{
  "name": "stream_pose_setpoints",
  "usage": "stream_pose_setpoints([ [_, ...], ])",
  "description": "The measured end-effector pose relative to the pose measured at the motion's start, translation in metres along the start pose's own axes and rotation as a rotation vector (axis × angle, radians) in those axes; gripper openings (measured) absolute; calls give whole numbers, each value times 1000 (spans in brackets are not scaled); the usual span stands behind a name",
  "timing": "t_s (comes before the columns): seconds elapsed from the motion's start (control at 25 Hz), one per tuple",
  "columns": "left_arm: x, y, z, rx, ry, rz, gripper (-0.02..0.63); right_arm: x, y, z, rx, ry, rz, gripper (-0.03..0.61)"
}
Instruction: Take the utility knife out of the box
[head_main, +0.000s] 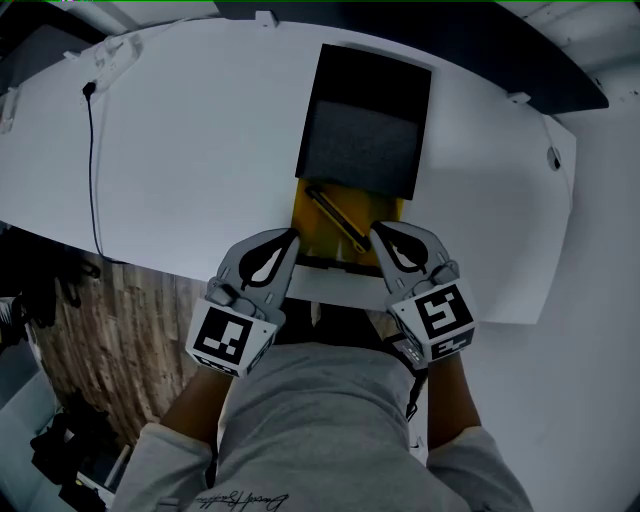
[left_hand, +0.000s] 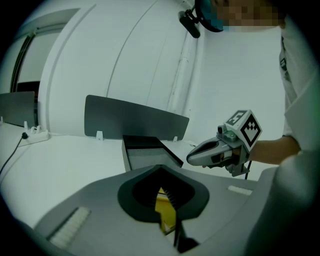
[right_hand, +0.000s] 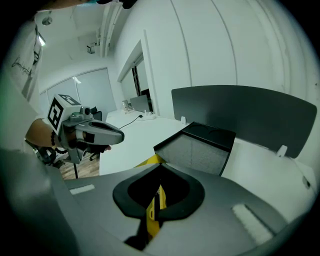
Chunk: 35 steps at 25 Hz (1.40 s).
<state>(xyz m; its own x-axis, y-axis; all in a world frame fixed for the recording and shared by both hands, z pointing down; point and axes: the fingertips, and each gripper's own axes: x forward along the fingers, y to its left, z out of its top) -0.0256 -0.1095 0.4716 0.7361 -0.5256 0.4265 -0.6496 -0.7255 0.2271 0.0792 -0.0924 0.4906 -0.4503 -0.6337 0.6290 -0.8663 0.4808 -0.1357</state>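
Note:
A black box (head_main: 345, 262) lies open near the table's front edge. Its lid (head_main: 365, 150), lined with grey foam, is folded back. The yellow inside (head_main: 305, 210) holds the utility knife (head_main: 337, 218), a slim yellow and black bar lying diagonally. My left gripper (head_main: 292, 237) hovers at the box's near left corner and my right gripper (head_main: 379, 230) at its near right corner. Both are shut and hold nothing. In the left gripper view the shut tips (left_hand: 160, 167) point at the box (left_hand: 150, 152), with the right gripper (left_hand: 220, 149) beside them. The right gripper view shows its shut tips (right_hand: 161, 166) and the foam lid (right_hand: 197, 150).
The white table (head_main: 180, 150) carries a black cable (head_main: 92, 150) at its left. A dark divider panel (left_hand: 135, 117) stands behind the box. Wooden floor (head_main: 110, 320) lies below the table's front edge on the left. The person's grey-clad torso (head_main: 320, 420) is close to that edge.

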Motion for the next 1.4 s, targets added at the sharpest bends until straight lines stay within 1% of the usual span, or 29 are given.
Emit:
stream_pose_setpoints([
  [0.28, 5, 5, -12, -14, 13, -8, 0, 19, 3, -18, -35, 75, 7, 15],
  [0.72, 8, 20, -28, -40, 39, 1, 0, 53, 6, -52, -104, 236, 18, 20],
  [0.84, 9, 23, -33, -48, 42, 1, 0, 60, 6, -59, -123, 277, 22, 34],
  [1.16, 12, 31, -43, -76, 71, 8, 0, 76, 9, -78, -188, 384, 37, 97],
  [1.28, 13, 34, -46, -84, 69, 11, 0, 80, 10, -84, -205, 421, 38, 115],
  [1.4, 13, 36, -51, -90, 74, 12, 0, 84, 12, -89, -243, 455, 37, 130],
])
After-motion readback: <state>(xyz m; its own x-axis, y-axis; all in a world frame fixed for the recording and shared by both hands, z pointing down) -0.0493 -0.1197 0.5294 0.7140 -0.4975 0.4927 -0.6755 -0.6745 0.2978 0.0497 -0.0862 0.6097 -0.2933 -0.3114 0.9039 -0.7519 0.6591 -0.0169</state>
